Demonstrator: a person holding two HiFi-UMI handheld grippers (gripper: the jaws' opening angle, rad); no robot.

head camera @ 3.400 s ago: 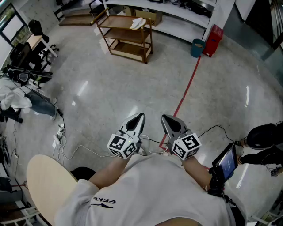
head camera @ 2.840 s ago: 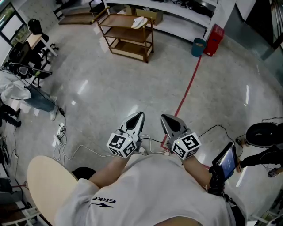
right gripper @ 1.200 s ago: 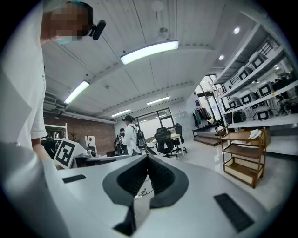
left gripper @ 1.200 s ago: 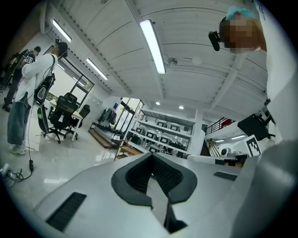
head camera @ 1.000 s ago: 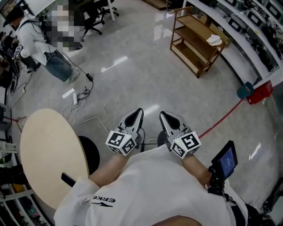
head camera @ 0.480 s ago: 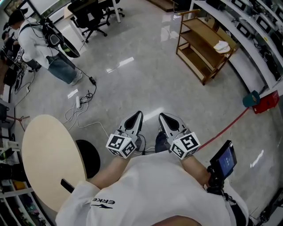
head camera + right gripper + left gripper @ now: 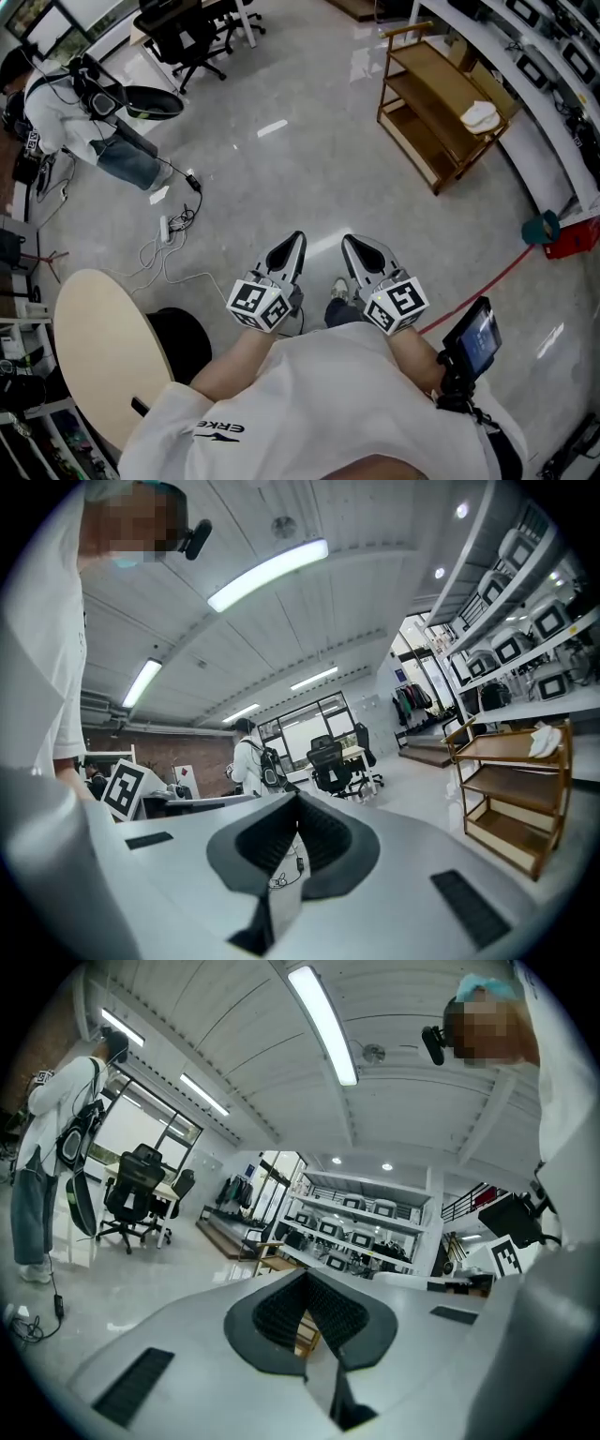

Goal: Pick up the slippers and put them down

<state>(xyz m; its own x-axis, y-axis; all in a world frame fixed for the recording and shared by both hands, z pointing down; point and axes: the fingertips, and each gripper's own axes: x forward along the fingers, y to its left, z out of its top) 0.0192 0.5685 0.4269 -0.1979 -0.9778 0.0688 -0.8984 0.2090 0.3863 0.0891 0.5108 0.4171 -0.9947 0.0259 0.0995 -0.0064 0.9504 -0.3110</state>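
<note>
While the shelf (image 7: 441, 84) bearing the slippers (image 7: 481, 114) sits further right than before, my left gripper (image 7: 297, 240) and right gripper (image 7: 350, 242) show jaws closed, empty.

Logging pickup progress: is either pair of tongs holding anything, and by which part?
Nothing is held: left tongs and right tongs are both shut, empty.

Open-plan laboratory office: polished grey floor (image 7: 309, 169), black swivel office chairs (image 7: 180, 36), long white wall shelves of small monitors (image 7: 352, 1232), red tape floor line (image 7: 487, 278).
</note>
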